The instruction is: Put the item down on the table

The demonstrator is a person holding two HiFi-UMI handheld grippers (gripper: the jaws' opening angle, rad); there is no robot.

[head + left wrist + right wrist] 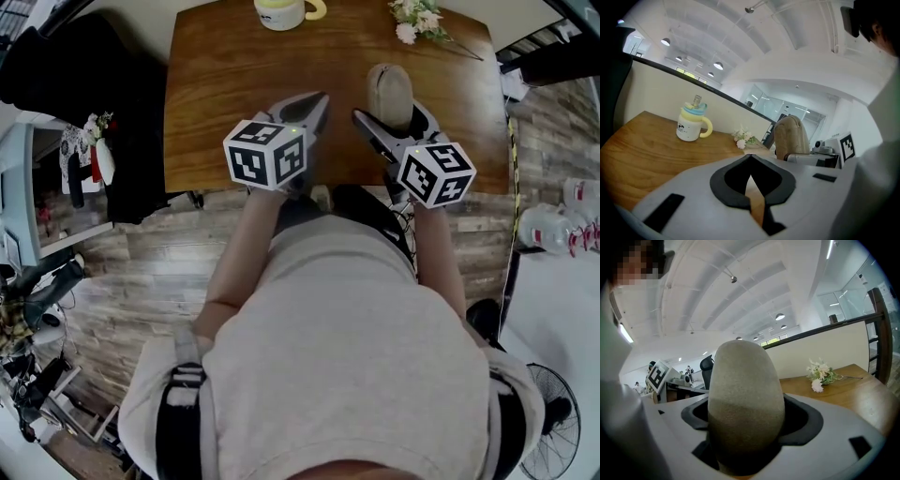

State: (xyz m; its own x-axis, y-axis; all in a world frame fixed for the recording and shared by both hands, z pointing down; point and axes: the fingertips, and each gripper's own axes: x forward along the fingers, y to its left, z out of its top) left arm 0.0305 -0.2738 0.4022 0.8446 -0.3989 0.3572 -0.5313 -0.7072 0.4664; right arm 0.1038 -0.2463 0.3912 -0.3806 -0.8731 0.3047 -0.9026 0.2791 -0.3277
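A lidded mug (279, 13) stands at the table's (234, 84) far edge. Over the table's near edge, the right gripper (392, 114) clamps the beige egg-shaped item (389, 86) upright. Beside it, the left gripper (321, 99) is closed and empty.

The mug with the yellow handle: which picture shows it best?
The left gripper view: the mug shows whole, side-on, with handle and lid. The head view cuts it off at the top edge. The right gripper view misses it.
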